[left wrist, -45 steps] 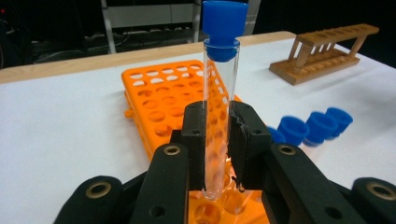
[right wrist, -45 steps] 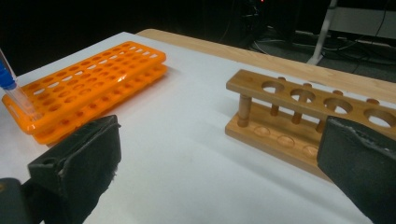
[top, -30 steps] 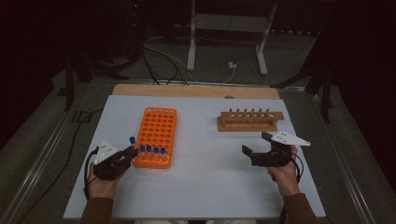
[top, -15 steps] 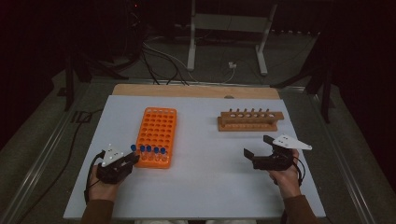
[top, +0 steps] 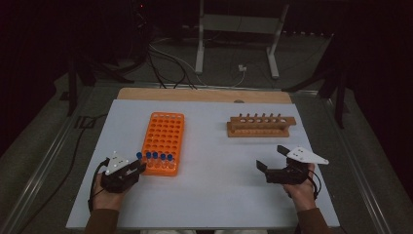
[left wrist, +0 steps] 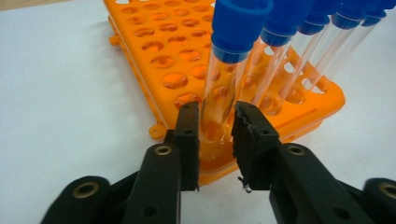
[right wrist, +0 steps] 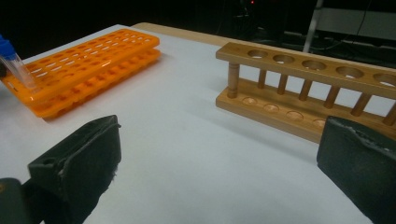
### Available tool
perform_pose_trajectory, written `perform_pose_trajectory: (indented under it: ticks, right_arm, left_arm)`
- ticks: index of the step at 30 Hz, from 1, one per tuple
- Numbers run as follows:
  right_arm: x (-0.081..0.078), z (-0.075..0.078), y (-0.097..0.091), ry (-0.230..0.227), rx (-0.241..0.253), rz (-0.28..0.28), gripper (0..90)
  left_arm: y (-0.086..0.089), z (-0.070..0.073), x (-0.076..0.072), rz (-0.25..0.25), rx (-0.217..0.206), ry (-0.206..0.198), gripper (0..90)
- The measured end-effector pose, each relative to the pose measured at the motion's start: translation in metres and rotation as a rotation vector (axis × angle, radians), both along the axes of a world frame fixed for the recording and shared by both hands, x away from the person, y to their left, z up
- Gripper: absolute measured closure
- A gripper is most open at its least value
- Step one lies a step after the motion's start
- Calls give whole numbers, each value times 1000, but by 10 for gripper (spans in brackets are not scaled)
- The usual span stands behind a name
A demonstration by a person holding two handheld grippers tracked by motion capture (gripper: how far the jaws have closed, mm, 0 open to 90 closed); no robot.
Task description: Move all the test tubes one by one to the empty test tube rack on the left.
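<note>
While my left gripper (left wrist: pixel 215 122), just easing open, brackets the tube (left wrist: pixel 223 88), I lift straight; right gripper (right wrist: pixel 224 154) wide, empty.

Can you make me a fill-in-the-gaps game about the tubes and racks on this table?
1. The clear tubes with blue caps stand in the ____ plastic rack.
2. The empty wooden rack has one row of ____ holes.
3. The left hand-held gripper has a clear tube between its black ____.

Missing words: orange; six; jaws
</note>
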State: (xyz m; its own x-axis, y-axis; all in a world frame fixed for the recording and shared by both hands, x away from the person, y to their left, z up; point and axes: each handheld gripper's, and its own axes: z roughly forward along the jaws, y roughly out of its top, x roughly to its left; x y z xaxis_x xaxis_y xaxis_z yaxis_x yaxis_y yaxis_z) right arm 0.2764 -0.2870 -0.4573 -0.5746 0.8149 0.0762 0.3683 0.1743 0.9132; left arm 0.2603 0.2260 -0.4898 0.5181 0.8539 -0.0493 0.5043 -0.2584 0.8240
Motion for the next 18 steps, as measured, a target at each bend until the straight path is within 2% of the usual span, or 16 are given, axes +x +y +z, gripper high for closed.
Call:
perform_pose_trajectory:
  ticks: [4,7,14,18]
  right_arm:
    - [-5,-2,-5,-10,16,-9,0]
    - [-9,-3,-10,-19,22,-14,0]
    - [-16,-5,-15,-36,34,-22,0]
    - [-18,-5,-16,-53,43,-25,0]
  left_arm:
    - [4,5,-5,-8,-30,-23,642]
    - [11,11,-11,-6,-67,-61,584]
    - [27,24,-25,27,-144,-165,456]
    - [34,30,-33,55,-179,-226,352]
